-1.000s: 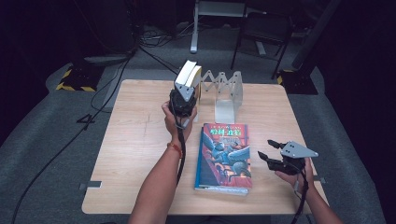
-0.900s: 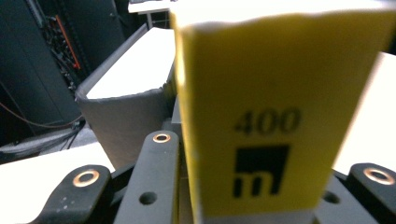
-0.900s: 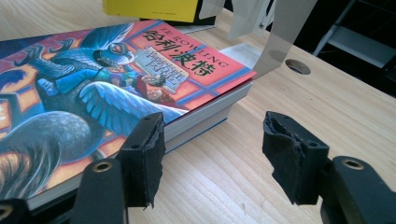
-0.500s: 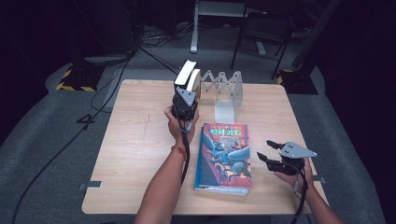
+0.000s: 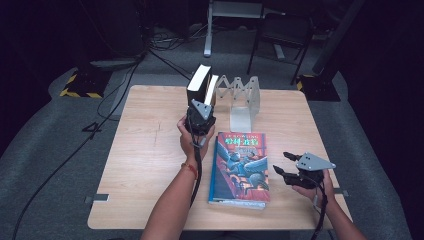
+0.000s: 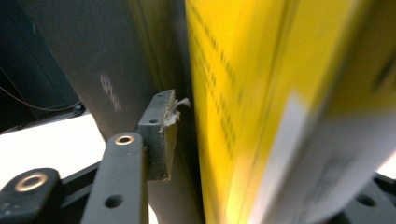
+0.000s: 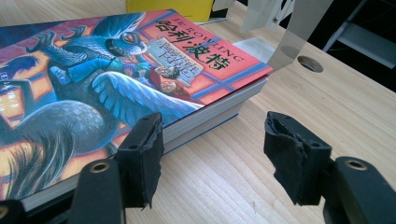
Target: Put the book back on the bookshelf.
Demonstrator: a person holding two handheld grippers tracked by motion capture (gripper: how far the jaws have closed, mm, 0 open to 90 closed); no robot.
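Standing upright near far edge of table [image 5: 140, 165]: yellow-covered book [image 5: 201, 85], leaning against folding metal book rack [image 5: 242, 102]. Left hand-held gripper [image 5: 201, 107] at its near end, jaws just been opening, book between them, visible pad [image 6: 164, 135] off cover. Right hand-held gripper [image 5: 280, 162] near right edge, jaws apart, empty, just beside flat-lying illustrated hardcover [image 5: 240, 167].

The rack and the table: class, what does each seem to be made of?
Rack: probably sheet metal, matte silver-grey, going by its thin folded zigzag dividers. Table: looks like pale wood or wood-look laminate; grain lines show in the right gripper view.
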